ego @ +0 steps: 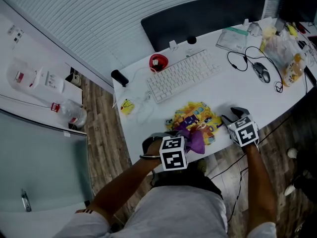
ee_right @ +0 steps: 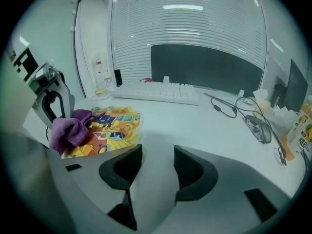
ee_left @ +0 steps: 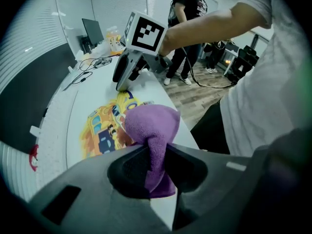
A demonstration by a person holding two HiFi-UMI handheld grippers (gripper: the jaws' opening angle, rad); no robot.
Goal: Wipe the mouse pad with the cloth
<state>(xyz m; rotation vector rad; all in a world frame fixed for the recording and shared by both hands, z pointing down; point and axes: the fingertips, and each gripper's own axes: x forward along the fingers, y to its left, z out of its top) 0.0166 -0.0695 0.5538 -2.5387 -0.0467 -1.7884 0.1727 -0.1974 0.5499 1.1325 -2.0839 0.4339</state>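
Note:
A yellow cartoon-print mouse pad (ego: 197, 119) (ee_left: 103, 126) (ee_right: 108, 130) lies on the white desk near its front edge. A purple cloth (ego: 194, 139) (ee_left: 152, 130) (ee_right: 69, 129) rests bunched on the pad's near-left part, with my left gripper (ego: 184, 137) (ee_left: 155, 165) shut on it. My right gripper (ego: 232, 117) (ee_right: 153, 165) stands open just right of the pad, over bare desk, with nothing between its jaws.
A white keyboard (ego: 182, 75) lies behind the pad. A red round object (ego: 158, 62) and a black cylinder (ego: 119, 77) sit at the back left. A wired mouse (ego: 261, 72), cables and bags crowd the right end. A person (ee_left: 187, 13) stands beyond the desk.

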